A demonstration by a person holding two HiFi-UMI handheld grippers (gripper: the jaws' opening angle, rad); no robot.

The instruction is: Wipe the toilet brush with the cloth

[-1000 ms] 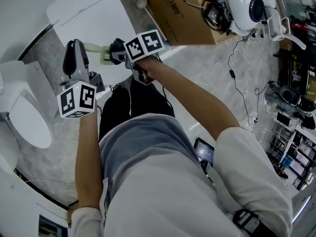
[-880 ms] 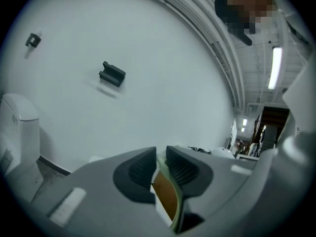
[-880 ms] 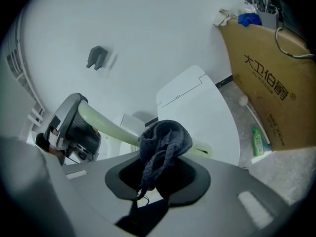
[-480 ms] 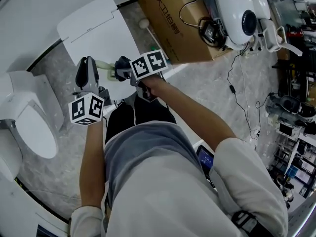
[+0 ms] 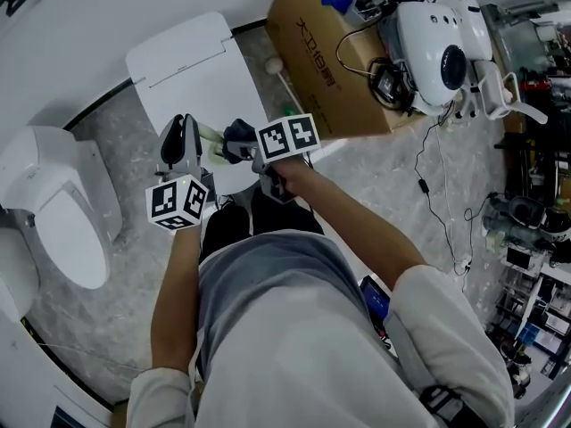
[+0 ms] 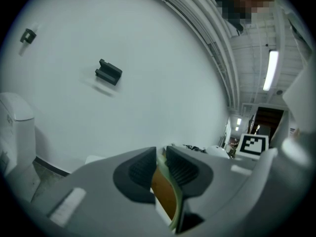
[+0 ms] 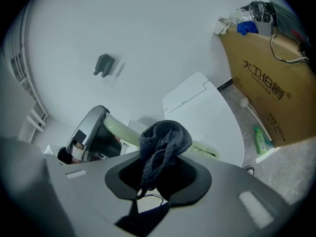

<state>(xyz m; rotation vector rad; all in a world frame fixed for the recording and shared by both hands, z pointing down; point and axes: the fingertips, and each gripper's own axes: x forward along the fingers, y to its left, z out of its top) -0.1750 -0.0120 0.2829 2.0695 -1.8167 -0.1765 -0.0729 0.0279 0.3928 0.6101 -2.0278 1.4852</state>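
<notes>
Claw on your right (image 7: 160,174) grips the dark cloth (image 7: 165,139); your left claw (image 6: 160,157) is clenched on the toilet brush (image 6: 168,196). Its pale green handle (image 7: 118,129) runs left to right just beyond the cloth, on its far side, so the wipe goes along that line.

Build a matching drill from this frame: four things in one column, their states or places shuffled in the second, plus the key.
Things:
1. left gripper
2. right gripper
3. cardboard box
4. green bottle

States or places:
A. lying beside the box
B. shut on the toilet brush
C. brown, with printed lettering on its side
D. shut on the dark cloth

Pairs: 1-B, 2-D, 3-C, 4-A
</notes>
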